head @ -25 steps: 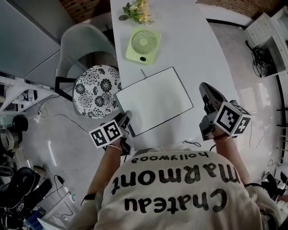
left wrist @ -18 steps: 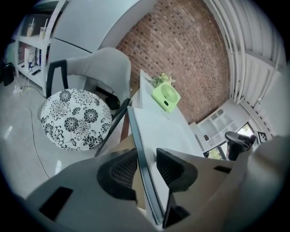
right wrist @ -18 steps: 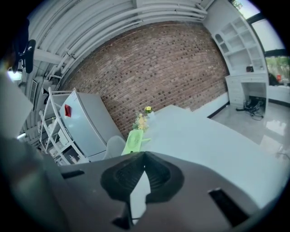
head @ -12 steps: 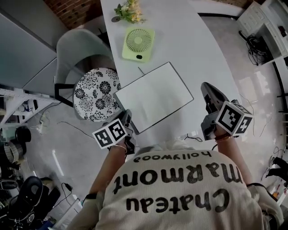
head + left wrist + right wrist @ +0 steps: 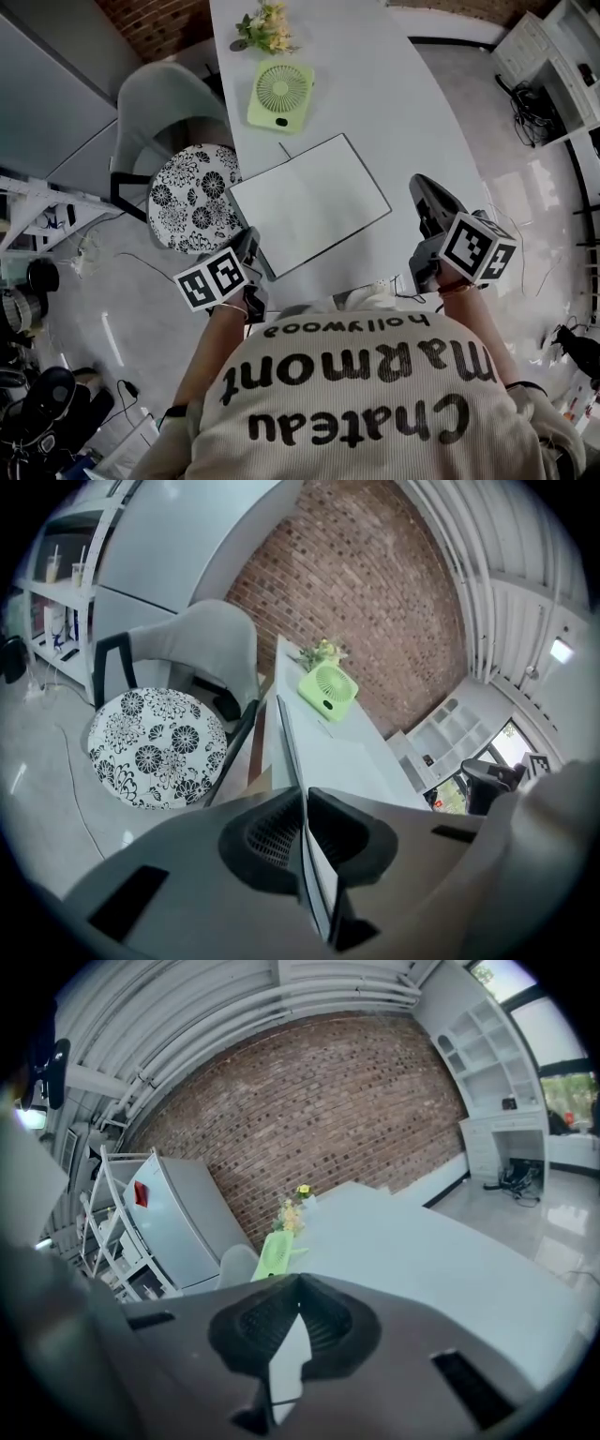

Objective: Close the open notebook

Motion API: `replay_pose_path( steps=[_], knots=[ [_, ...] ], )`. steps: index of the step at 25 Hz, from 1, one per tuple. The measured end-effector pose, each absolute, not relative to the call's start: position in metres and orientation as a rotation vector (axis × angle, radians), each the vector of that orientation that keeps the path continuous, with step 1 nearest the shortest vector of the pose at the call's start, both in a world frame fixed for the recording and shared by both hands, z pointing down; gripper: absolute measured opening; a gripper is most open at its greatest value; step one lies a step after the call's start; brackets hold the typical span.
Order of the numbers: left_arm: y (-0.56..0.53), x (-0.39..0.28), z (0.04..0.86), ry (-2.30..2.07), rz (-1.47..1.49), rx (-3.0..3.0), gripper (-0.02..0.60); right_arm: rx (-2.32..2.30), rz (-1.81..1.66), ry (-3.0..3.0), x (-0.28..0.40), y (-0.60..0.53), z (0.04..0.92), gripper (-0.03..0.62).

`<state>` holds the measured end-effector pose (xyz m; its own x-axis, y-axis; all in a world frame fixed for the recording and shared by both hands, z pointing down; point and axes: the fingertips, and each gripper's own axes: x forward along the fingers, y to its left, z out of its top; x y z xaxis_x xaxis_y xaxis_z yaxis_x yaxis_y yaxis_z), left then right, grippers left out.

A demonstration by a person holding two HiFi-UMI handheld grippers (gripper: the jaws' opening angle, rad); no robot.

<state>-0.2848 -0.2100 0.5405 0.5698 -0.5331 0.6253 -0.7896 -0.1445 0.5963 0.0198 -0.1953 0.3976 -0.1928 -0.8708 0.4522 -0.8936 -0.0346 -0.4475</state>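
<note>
The open notebook [image 5: 309, 204] lies with its white pages up on the white table [image 5: 375, 84]. My left gripper [image 5: 251, 246] is at its near left corner, and its jaws are closing with the notebook's thin edge [image 5: 285, 738] between the pads. That edge runs upright through the jaws in the left gripper view [image 5: 302, 799], a little off the tabletop. My right gripper [image 5: 422, 187] hovers to the right of the notebook, apart from it. Its tips meet with nothing between them in the right gripper view [image 5: 298, 1283].
A green desk fan [image 5: 279, 96] lies beyond the notebook, with a small bunch of flowers [image 5: 265, 28] further back. A grey chair with a flower-patterned cushion [image 5: 192, 183] stands at the table's left side. A cable [image 5: 398, 281] lies at the near edge.
The left gripper's jaws have closed onto the notebook's near left corner and risen slightly. The right gripper has shifted a little to the left.
</note>
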Motion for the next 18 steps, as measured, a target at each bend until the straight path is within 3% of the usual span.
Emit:
replay_pose_path(
  steps=[18],
  knots=[
    [-0.218,-0.244,0.466,-1.346,0.246,1.820,0.024,1.681,1.076,-2.360,0.103,-0.241,0.396,0.003]
  ],
)
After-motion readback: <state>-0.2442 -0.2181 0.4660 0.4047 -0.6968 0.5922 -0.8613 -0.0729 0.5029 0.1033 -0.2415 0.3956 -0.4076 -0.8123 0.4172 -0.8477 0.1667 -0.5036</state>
